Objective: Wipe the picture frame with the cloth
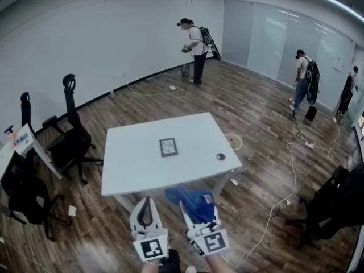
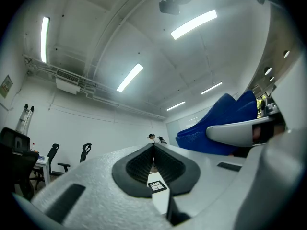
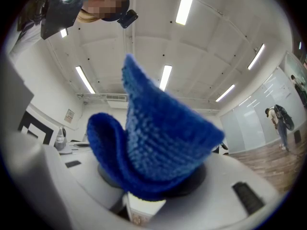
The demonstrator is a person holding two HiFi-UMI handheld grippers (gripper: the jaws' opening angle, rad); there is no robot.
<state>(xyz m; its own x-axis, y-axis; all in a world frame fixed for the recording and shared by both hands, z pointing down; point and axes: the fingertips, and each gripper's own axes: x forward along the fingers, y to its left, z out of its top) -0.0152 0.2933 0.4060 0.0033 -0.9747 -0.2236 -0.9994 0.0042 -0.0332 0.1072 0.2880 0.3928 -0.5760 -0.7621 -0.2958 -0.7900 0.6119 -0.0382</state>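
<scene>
A small dark picture frame (image 1: 168, 147) lies flat in the middle of the white table (image 1: 136, 164). It also shows through the gap under my left jaws as the picture frame (image 2: 157, 186). My left gripper (image 1: 145, 205) is shut and holds nothing, just short of the table's near edge. My right gripper (image 1: 193, 209) is shut on a blue cloth (image 1: 190, 200), which bunches up from between the jaws. The blue cloth (image 3: 158, 143) fills the right gripper view. The same cloth (image 2: 220, 123) shows at the right of the left gripper view.
A small dark round object (image 1: 220, 156) rests near the table's right edge. Black office chairs (image 1: 71, 138) stand to the left and another chair (image 1: 333, 203) at the right. Cables (image 1: 290, 169) trail over the wooden floor. Three people stand far off, one of them a person (image 1: 196, 50) by the far wall.
</scene>
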